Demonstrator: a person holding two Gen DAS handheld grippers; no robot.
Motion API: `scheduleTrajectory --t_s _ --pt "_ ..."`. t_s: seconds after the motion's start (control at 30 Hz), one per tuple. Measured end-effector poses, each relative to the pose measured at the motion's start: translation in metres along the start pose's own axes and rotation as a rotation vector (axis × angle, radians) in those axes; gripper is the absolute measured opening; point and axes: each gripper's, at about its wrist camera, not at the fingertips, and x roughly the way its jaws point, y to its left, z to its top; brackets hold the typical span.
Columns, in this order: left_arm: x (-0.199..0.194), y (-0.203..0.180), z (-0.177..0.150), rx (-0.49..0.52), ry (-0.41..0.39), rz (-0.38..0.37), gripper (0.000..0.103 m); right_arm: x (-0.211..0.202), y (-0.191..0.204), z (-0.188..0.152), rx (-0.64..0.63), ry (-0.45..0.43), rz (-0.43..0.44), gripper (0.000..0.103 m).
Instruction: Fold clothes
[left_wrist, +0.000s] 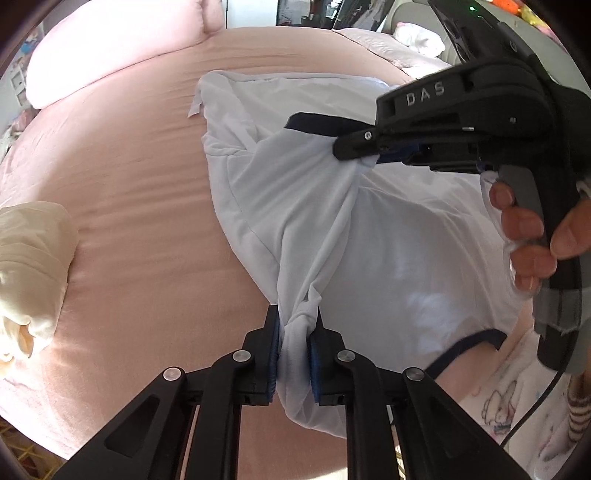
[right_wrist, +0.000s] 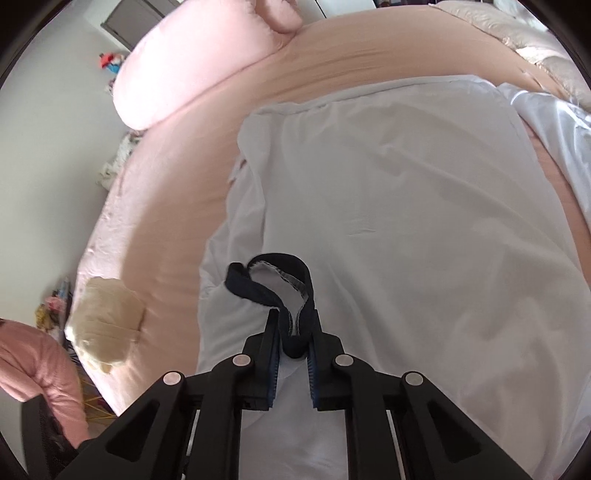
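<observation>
Left gripper (left_wrist: 295, 343) and right gripper (right_wrist: 293, 343) each clamp the white shirt (left_wrist: 369, 229) (navy-trimmed) above the bed (left_wrist: 129, 184).

A wide bed with a smooth pink sheet (left_wrist: 122, 177) fills the room ahead of the hand-held gripper. A plump pale pink pillow (right_wrist: 184, 62) lies at its far left, against a plain white wall (right_wrist: 55, 122). Soft daylight brightens the fabric. A grey cabinet (right_wrist: 136, 18) stands beyond.

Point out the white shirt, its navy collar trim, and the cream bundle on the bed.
white shirt (right_wrist: 406, 221), right wrist view, flat back panel.
navy collar trim (right_wrist: 295, 339), right wrist view, pinched loop.
cream bundle (left_wrist: 29, 266), left wrist view, its middle.
</observation>
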Motion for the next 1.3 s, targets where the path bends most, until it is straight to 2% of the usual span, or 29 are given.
scheduleTrajectory --t_s 0.17,0.27,0.43,0.53,0.63,0.73,0.77,0.8,0.87,1.0,1.3 --pt "-0.004 0.001 -0.005 -0.006 0.011 -0.032 0.011 -0.002 0.004 -0.001 0.032 -0.025 -0.007 0.011" --pt "-0.005 0.000 -0.008 0.019 0.025 -0.007 0.011 0.006 0.012 0.002 0.075 -0.026 -0.012 0.011" --pt "-0.005 0.004 -0.011 0.024 0.055 -0.040 0.011 0.006 0.007 0.009 0.116 -0.044 -0.026 0.011" --pt "-0.006 0.003 -0.013 0.054 0.071 -0.020 0.011 0.005 0.000 0.008 0.162 -0.050 -0.025 0.011" --pt "-0.008 0.003 -0.012 0.048 0.083 -0.037 0.012 0.010 -0.009 0.004 0.215 0.012 0.028 0.012" --pt "-0.007 0.012 -0.007 -0.020 0.111 -0.083 0.012 0.019 -0.008 -0.006 0.269 0.078 0.126 0.014" --pt "-0.007 0.016 -0.006 -0.040 0.112 -0.078 0.013 0.022 -0.006 -0.010 0.269 0.099 0.149 0.024" --pt "-0.007 0.017 -0.004 -0.046 0.112 -0.060 0.013 0.024 -0.003 -0.013 0.267 0.111 0.161 0.039" --pt "-0.006 0.019 -0.001 -0.043 0.117 -0.026 0.014 0.024 0.004 -0.021 0.255 0.116 0.157 0.049" --pt "-0.005 0.017 0.003 -0.035 0.140 -0.033 0.014 0.030 0.013 -0.035 0.262 0.154 0.191 0.049" --pt "-0.008 0.015 0.013 -0.034 0.155 -0.070 0.015 0.051 0.009 -0.055 0.420 0.215 0.389 0.049"
